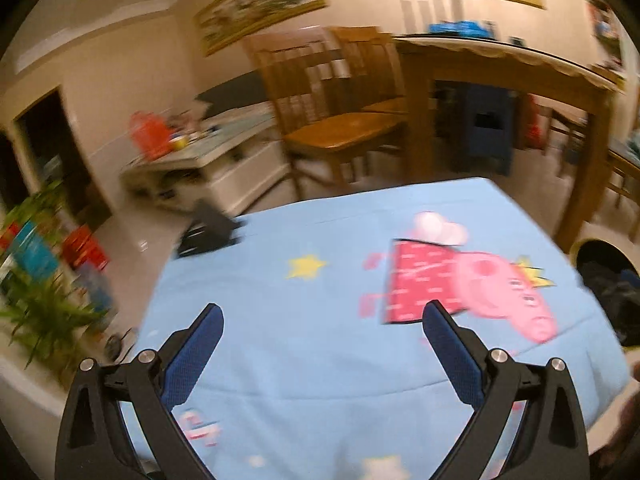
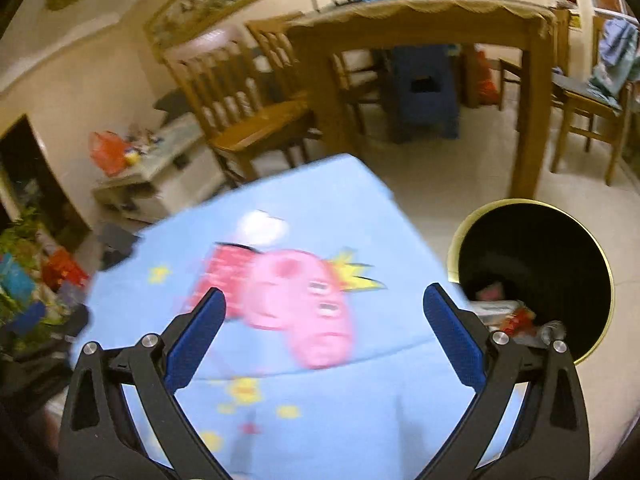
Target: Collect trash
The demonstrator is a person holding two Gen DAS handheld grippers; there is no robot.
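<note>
With both views blurred, left hand-held gripper (image 1: 323, 318) and right hand-held gripper (image 2: 324, 302) spread wide, nothing between the pads, above the blue cartoon cloth (image 1: 320, 280) on the bench. Right of it on the floor, gold-rimmed bin (image 2: 532, 280) with trash (image 2: 508, 314) inside. Contents visible only in the right wrist view.

Motion blur and cropped edges

Beyond the right gripper (image 2: 324, 300), the desk (image 2: 320, 420) cloth's print smears; the bin (image 2: 532, 280) contents at its right finger are indistinct, and the frame's edge cuts both handles.
</note>
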